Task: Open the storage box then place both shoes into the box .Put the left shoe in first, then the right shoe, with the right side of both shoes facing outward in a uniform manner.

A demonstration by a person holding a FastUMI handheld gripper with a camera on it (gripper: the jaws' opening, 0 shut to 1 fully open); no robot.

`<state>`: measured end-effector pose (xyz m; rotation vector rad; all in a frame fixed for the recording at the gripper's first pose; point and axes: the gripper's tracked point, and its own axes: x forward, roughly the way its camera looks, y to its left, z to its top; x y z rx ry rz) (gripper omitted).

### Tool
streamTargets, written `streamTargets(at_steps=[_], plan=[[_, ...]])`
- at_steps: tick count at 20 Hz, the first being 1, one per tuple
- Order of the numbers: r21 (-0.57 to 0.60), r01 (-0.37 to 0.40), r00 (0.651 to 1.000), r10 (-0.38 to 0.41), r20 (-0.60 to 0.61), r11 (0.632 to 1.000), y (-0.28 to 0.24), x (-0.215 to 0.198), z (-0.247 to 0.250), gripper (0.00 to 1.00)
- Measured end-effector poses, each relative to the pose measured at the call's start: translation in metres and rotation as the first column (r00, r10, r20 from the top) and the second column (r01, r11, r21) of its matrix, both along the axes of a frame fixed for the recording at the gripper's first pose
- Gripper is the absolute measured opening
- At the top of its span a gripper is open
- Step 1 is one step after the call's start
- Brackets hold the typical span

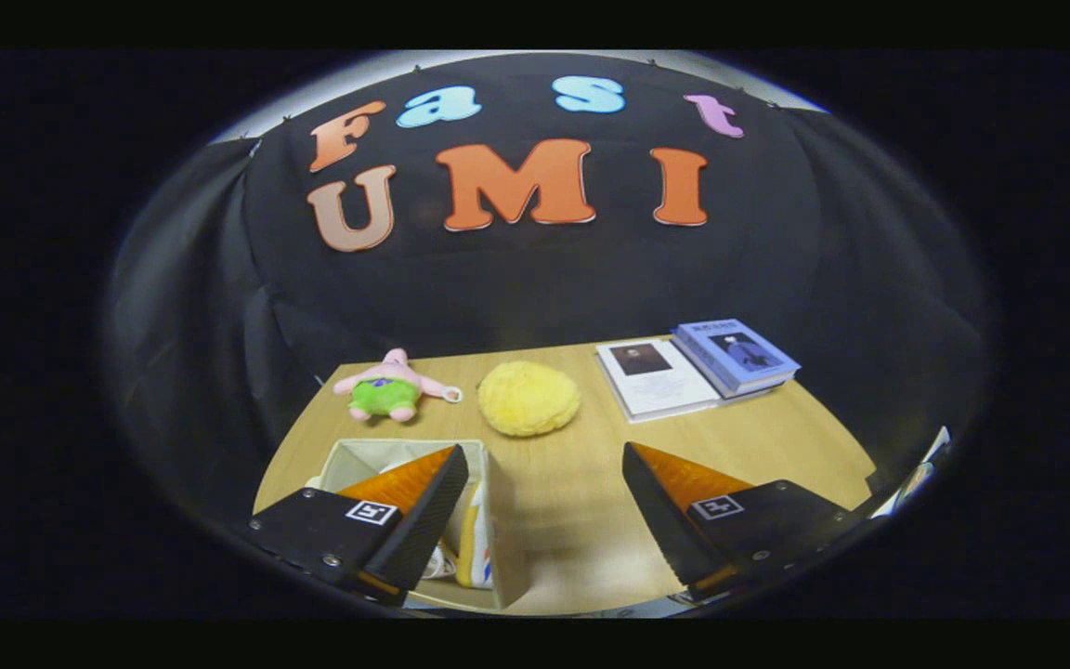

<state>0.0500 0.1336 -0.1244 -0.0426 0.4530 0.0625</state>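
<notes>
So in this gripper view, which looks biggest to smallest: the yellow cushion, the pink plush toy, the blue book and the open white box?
1. White storage box, though it sits nearest, under the open gripper, so that inflates it.
2. Blue book, pink plush toy and yellow cushion look about alike; I wouldn't rank them.

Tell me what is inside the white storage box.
The storage box is open. Inside shows a shoe, white with yellow and a bit of blue, standing against the wall. The gripper, jaws wide apart, has one finger covering the rest.
</notes>
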Motion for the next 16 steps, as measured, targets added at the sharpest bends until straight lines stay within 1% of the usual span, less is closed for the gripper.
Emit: streamTargets(at_steps=[4,7,10,13,16], plan=[[0.001,0.052,0.993,-0.051,0.106,0.999,-0.038,0.017,0.050,0.99],[0.003,0.083,0.979,-0.082,0.184,0.997,-0.058,0.024,0.087,0.99],[0.030,0.101,0.965,-0.106,0.242,0.994,-0.073,0.030,0.115,0.99],[0.066,0.103,0.959,-0.117,0.260,0.992,-0.081,0.033,0.123,0.99],[0.057,0.104,0.959,-0.115,0.258,0.993,-0.088,0.037,0.121,0.99]])
